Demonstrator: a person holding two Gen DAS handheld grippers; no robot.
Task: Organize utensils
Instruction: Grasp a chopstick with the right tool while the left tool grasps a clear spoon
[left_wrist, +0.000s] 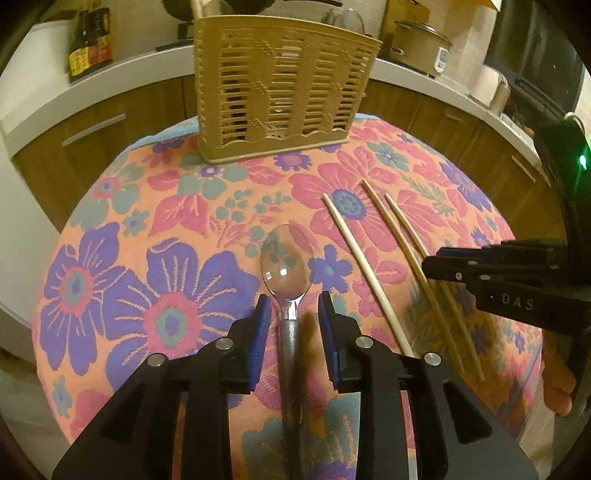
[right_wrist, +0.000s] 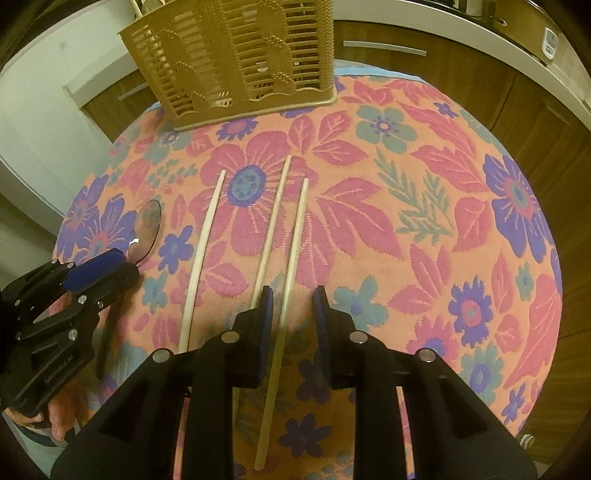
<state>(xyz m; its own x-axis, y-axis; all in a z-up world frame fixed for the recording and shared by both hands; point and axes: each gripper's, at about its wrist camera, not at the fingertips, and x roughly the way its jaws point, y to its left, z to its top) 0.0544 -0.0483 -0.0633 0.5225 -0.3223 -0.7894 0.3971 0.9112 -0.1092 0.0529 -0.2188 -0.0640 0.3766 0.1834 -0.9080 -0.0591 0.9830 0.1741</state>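
Observation:
A metal spoon (left_wrist: 282, 258) lies on the flowered cloth, bowl pointing away. My left gripper (left_wrist: 294, 312) is open, one blue pad on each side of the spoon's neck. Three wooden chopsticks (left_wrist: 365, 269) lie to its right. In the right wrist view my right gripper (right_wrist: 293, 308) is open and straddles the rightmost chopstick (right_wrist: 291, 258); the other two (right_wrist: 201, 254) lie to its left. The spoon (right_wrist: 147, 229) and left gripper (right_wrist: 99, 267) show at the left. A tan slotted utensil holder (left_wrist: 280, 88) stands upright at the far edge, also in the right wrist view (right_wrist: 240, 62).
The round table (right_wrist: 443, 203) carries an orange cloth with pink and purple flowers. Beyond it run wooden cabinets and a white counter (left_wrist: 122, 70) with a dark bottle (left_wrist: 90, 38) and a pot (left_wrist: 421, 42). The right gripper's body (left_wrist: 509, 280) hangs over the chopsticks.

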